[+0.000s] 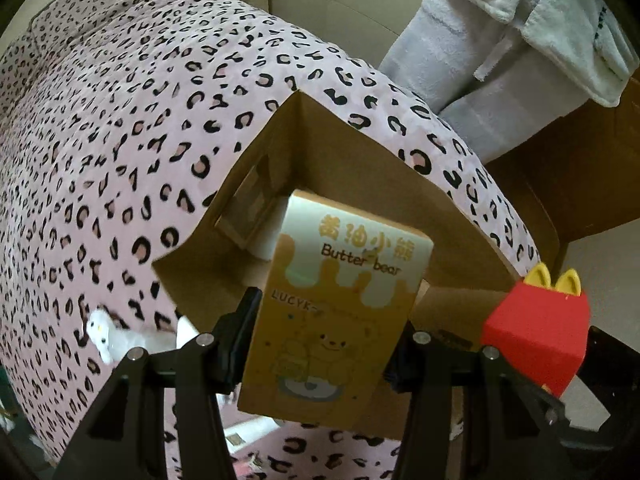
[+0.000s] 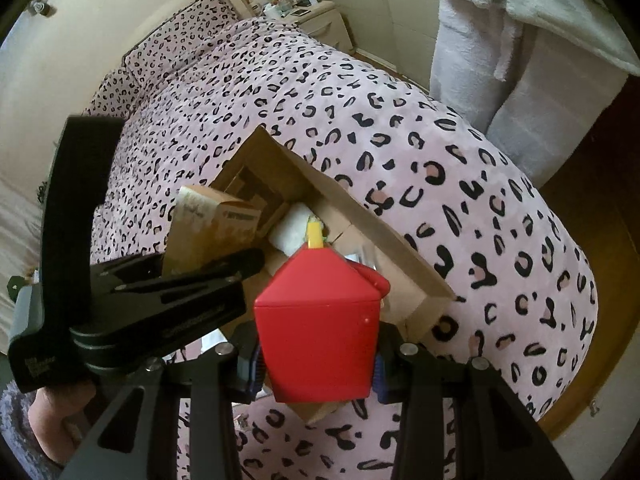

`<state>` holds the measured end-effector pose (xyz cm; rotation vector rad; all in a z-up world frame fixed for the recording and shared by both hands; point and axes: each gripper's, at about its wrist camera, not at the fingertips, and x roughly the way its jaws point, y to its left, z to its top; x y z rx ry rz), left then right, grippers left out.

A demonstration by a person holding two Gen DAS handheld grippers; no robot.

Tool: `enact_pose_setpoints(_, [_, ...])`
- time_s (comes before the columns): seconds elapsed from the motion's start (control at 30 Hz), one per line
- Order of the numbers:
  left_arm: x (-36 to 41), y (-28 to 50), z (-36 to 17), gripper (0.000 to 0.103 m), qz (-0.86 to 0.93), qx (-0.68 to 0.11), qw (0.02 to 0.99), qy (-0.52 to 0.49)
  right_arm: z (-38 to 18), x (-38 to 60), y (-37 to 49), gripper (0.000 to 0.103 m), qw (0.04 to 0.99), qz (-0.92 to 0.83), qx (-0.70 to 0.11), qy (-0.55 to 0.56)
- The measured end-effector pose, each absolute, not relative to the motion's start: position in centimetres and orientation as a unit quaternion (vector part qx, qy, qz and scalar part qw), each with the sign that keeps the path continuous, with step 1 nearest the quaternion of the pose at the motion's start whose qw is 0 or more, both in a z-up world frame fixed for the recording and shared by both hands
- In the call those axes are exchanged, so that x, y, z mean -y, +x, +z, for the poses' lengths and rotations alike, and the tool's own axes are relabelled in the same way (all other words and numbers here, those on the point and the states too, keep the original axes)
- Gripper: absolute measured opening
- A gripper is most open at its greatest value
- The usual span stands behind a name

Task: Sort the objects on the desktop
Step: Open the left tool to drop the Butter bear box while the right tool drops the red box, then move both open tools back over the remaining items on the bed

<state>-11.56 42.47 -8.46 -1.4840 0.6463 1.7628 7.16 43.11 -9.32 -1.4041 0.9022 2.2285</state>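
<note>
The left gripper (image 1: pixel 320 344) clamps the Butter bear box (image 1: pixel 336 312) above the open cardboard box (image 1: pixel 360 160) on the leopard-print bedspread (image 1: pixel 120 140); the right gripper (image 2: pixel 318 364) grips the red box (image 2: pixel 320 340) over that same carton. Only the left wrist view shows a white plush toy (image 1: pixel 108 336) on the bedspread; only the right shows a white roll (image 2: pixel 292 232) inside the carton.

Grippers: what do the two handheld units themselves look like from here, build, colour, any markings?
Both grippers, left gripper and right gripper, are matte black, with angular cut-out linkage arms joined by round silver pivot screws. The right fingers show blue pads on their inner faces. In the right wrist view the left unit's body is black and grey with small white lettering, too small to read. No cables or sleeves show.
</note>
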Motion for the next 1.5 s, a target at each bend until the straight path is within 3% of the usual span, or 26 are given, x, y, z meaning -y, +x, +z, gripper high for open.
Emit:
enact_pose_setpoints(0.47, [-43.8,-12.9,-13.2,0.053,0.654,-0.305,0.383,-0.577,-12.6,-42.7,5.5,0.04,0.175,0.774,-0.303,-0.528])
enact_pose_setpoints(0.77, [-44.6,-12.5,-13.3,0.053,0.648,-0.34,0.406,-0.548,-13.5,-42.3,5.1,0.04,0.17,0.774,-0.296,-0.534])
enact_pose_setpoints(1.1, [-44.2,-12.6,-12.8,0.073,0.658,-0.331,0.407,-0.54,-13.2,-42.4,5.1,0.041,0.175,0.778,-0.287,-0.531])
enact_pose_setpoints(1.2, [-43.8,-12.6,-12.3,0.078,0.665,-0.326,0.406,-0.536,-13.0,-42.5,5.3,0.046,0.18,0.777,-0.282,-0.533])
enact_pose_setpoints(1.33, [-42.8,-12.3,-11.2,0.081,0.677,-0.325,0.402,-0.524,-12.0,-42.7,5.7,0.053,0.186,0.783,-0.276,-0.526])
enact_pose_setpoints(1.5, [-41.0,-11.9,-8.9,0.082,0.69,-0.312,0.399,-0.516,-10.3,-42.6,6.7,0.053,0.184,0.79,-0.276,-0.516])
